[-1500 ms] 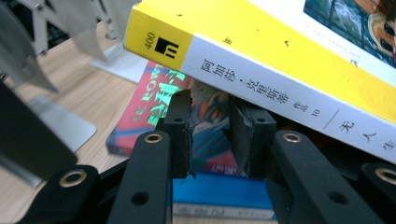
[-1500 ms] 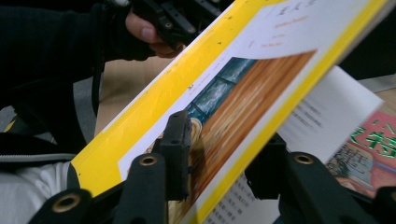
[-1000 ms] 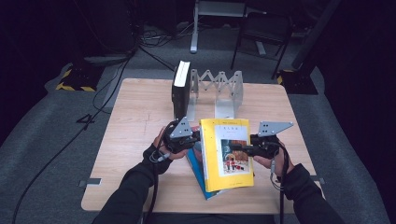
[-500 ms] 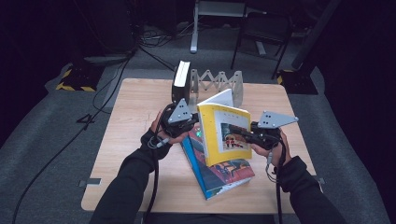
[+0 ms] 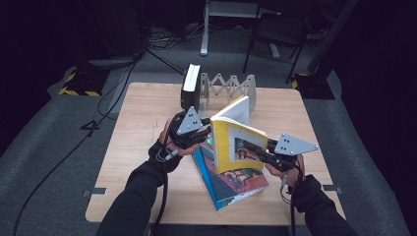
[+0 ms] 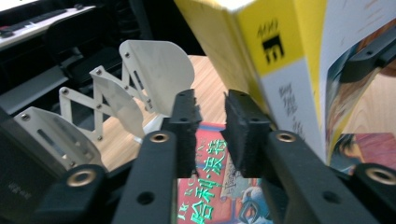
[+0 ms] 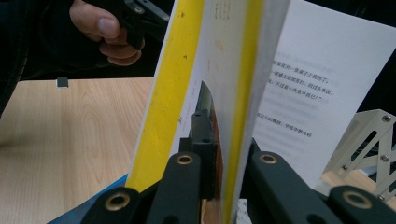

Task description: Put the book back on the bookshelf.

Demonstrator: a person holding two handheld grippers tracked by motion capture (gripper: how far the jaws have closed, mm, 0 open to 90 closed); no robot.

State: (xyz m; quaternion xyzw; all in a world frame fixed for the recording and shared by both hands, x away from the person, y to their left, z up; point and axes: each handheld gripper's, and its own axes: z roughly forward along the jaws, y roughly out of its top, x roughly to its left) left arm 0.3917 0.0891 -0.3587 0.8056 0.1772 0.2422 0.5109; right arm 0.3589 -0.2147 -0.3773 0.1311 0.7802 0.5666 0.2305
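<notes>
Over the wooden table (image 5: 142, 123), the right gripper (image 7: 219, 154) clamps the yellow book (image 5: 236, 147); the left gripper (image 6: 210, 128) jaws stand narrowly apart, empty beside it.

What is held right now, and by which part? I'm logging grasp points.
The right gripper clamps the yellow book by its front cover's edge; the left gripper holds nothing.

The yellow book (image 5: 235, 147) is showing a glossy paper cover and matt white pages; the flat book (image 5: 231, 179) under it is gleaming too. The table (image 5: 142, 128) is showing pale, smooth wood grain. The far rack (image 5: 231, 87) is looking like brushed matt metal.
</notes>
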